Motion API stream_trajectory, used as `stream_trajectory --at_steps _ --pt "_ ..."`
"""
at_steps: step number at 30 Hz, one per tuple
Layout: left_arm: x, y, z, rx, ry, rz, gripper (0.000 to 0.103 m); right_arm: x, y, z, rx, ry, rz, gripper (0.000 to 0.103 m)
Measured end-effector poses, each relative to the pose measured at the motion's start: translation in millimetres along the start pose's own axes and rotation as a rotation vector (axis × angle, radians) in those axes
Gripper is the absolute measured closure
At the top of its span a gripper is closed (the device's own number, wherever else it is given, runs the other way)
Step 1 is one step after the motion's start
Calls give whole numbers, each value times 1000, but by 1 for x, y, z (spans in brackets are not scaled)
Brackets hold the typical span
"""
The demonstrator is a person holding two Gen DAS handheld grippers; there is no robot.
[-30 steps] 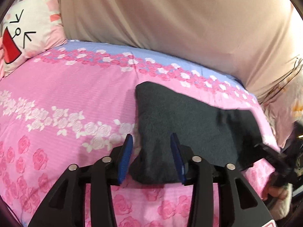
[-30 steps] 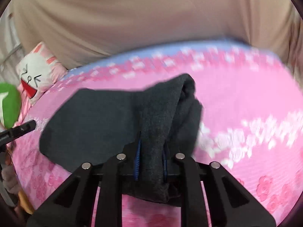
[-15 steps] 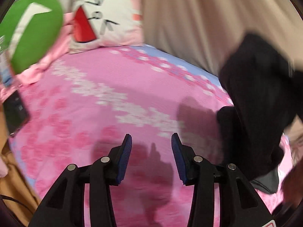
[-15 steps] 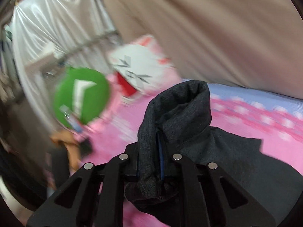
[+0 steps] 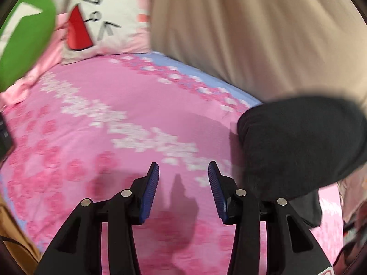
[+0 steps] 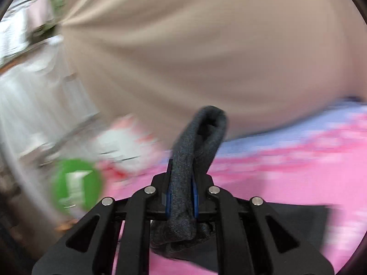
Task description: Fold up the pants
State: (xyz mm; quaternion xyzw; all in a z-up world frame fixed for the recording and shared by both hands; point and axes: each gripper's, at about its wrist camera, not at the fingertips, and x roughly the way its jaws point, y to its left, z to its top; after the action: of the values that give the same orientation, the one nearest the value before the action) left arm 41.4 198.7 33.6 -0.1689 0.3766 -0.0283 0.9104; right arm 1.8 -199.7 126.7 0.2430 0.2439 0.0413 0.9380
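Note:
The dark grey pants [image 5: 298, 146] hang in the air at the right of the left wrist view, above the pink floral bedspread [image 5: 114, 119]. My left gripper [image 5: 183, 183] is open and empty over bare bedspread, to the left of the pants. My right gripper [image 6: 181, 194] is shut on a bunched fold of the pants [image 6: 199, 137], which sticks up between the blue pads; more of the dark cloth spreads below it at the lower right of that view. Both views are motion-blurred.
A white and pink cartoon-face pillow [image 5: 103, 18] lies at the head of the bed. A beige curtain [image 5: 252, 27] hangs behind the bed. A green round object [image 5: 20, 45] is at the far left, also in the right wrist view [image 6: 75, 185].
My right gripper has lifted the pants off the bed and swung left and upward. My left gripper has swung left off the pants, over bare bedspread, staying open.

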Motion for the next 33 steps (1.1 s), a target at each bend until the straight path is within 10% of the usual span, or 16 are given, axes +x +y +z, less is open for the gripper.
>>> stream_trajectory --at_steps 3,7,14,19,25,30,33 --pt "16 -26 -3 38 21 -26 55 8 -71 -23 129 112 -113 91" --pt "27 -50 -2 33 43 -70 55 36 -48 -10 84 162 -34 91" --pt "15 -23 -11 19 55 -27 53 133 185 33 -112 328 422 91" --pt "1 35 -17 -36 66 54 53 204 341 -31 -227 487 585 92" --pt "-21 95 -22 -98 70 138 53 249 407 -111 -262 637 633 103" --pt "-26 108 -19 -121 48 123 53 210 375 -83 -425 452 493 103" --pt "-33 113 -18 -161 25 98 53 181 344 -91 -702 354 325 82"
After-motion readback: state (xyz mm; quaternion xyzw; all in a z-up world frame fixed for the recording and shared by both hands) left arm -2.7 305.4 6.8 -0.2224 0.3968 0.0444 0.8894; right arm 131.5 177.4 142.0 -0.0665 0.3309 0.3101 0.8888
